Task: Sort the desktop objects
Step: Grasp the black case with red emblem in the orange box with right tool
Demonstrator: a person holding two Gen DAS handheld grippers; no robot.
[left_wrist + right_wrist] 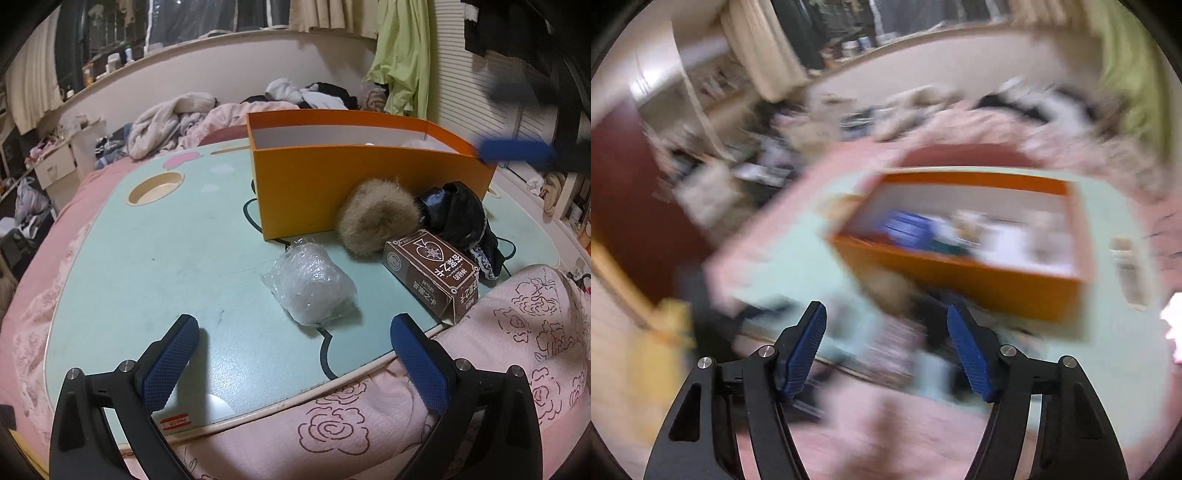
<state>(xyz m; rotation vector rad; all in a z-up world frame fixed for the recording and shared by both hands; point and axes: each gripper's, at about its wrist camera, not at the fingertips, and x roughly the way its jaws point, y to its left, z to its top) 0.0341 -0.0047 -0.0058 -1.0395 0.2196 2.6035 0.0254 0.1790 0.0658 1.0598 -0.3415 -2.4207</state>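
Note:
An orange box (pixel 332 184) stands on the mint-green lap table (pixel 147 258). In front of it lie a tan fur pompom (pixel 376 218), a black cloth bundle with lace (pixel 461 221), a brown card box (pixel 432 273) and a plastic-wrapped grey lump (pixel 314 288). My left gripper (pixel 295 332) is open and empty, just short of the wrapped lump. My right gripper (pixel 886 317) is open and empty, high above the table; its view is motion-blurred and shows the orange box (pixel 960 273) with several items inside. It appears blurred in the left wrist view (pixel 517 151) by the box's right end.
The table rests on a pink rose-patterned quilt (pixel 517 350). It has a round cup recess (pixel 155 188) at its far left. Heaped clothes (pixel 221 114) lie behind, and a green garment (pixel 402 59) hangs at the back right.

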